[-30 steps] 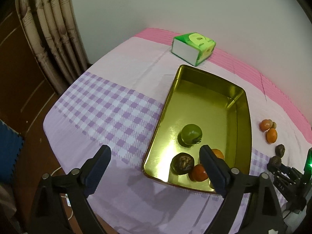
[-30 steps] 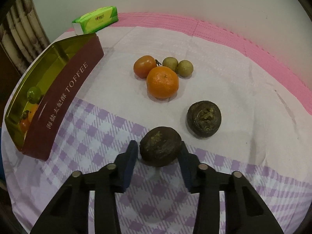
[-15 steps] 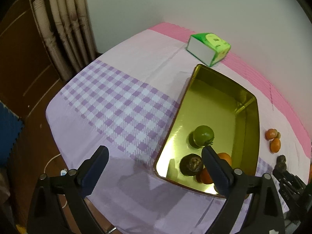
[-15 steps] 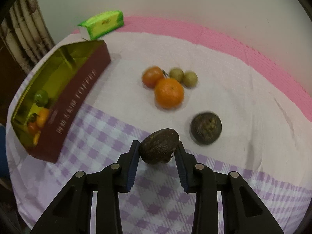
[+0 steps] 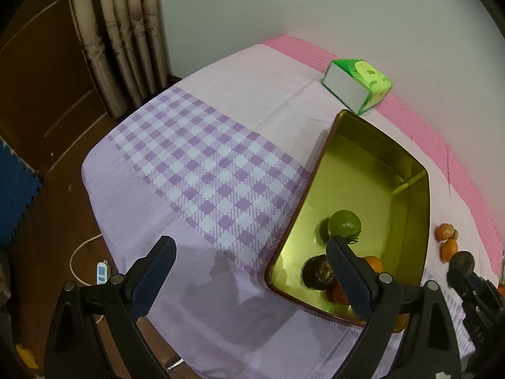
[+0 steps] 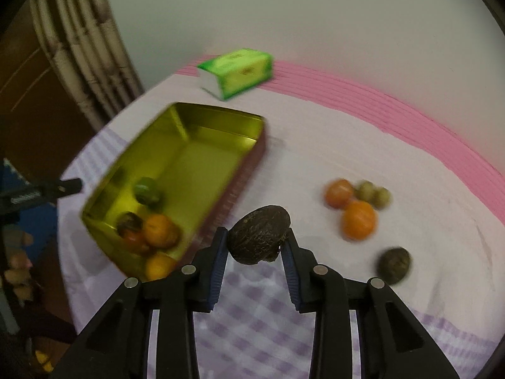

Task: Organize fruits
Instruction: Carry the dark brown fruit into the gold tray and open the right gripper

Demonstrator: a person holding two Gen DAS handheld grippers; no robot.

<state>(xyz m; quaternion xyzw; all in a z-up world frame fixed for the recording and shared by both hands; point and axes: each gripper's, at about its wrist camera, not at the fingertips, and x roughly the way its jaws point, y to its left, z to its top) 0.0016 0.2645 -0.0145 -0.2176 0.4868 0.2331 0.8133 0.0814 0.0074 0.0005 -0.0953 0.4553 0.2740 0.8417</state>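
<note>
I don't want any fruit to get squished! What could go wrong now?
The dark wrinkly fruit is pinched only at its sides by the right gripper, off the table, so it might slip and fall. The gold tin already has fruit crowded at its near end, so dropping it there could bump them.

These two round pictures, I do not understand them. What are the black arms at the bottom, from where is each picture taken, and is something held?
No robot: a person holds a two-finger gripper in each hand, each carrying a wide-angle camera looking along its fingers. The left gripper is open and holds nothing. The right gripper is shut on a dark wrinkled fruit, lifted above the checked tablecloth. A gold tin holds several fruits. An orange and other loose fruits lie on the cloth, a green tissue pack behind.
</note>
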